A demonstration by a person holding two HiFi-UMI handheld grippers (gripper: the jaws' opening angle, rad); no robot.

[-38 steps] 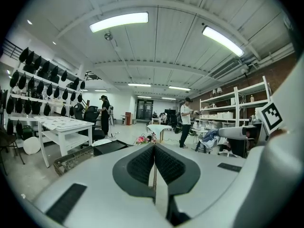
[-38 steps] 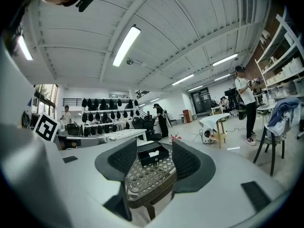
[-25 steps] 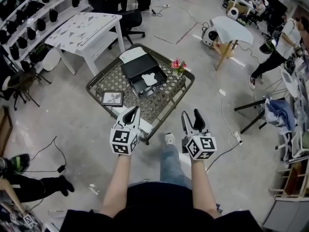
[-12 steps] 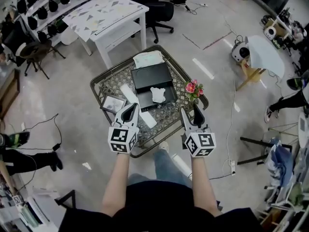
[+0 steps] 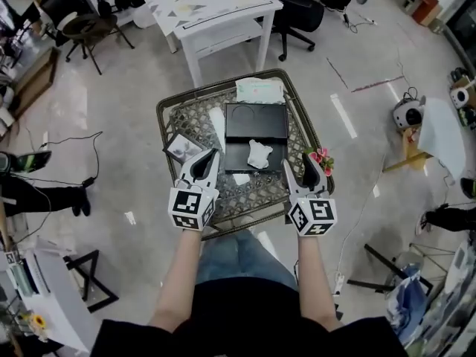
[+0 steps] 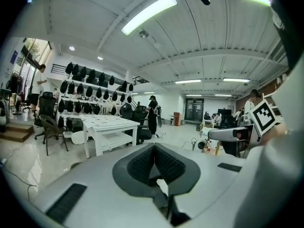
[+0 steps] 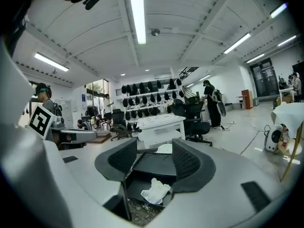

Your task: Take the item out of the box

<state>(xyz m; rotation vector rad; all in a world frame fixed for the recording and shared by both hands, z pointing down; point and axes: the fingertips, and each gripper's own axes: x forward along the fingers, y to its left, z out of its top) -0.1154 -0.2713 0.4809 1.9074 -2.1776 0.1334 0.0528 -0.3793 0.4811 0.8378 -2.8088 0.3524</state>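
Observation:
An open black box [image 5: 255, 135] lies on a low wicker table [image 5: 172, 119], its lid folded back. A white crumpled item [image 5: 259, 153] rests in the box's near half; the right gripper view shows the same white item [image 7: 154, 191] inside the box [image 7: 156, 164]. My left gripper [image 5: 202, 163] hovers over the table's near left part, jaws shut and empty. My right gripper [image 5: 303, 170] hangs over the table's near right edge, open, with nothing between its jaws. In the left gripper view the left gripper [image 6: 153, 165] has its pads pressed together.
On the table lie a framed picture [image 5: 183, 148], a white paper [image 5: 260, 90], a white strip [image 5: 217, 120] and pink flowers [image 5: 322, 159] at the right rim. A white desk [image 5: 212, 2] and an office chair [image 5: 302, 10] stand beyond. People stand further off in the room.
The view has shifted so the table and box sit closer and more centred under both grippers. The grippers keep their pose, left shut and right open.

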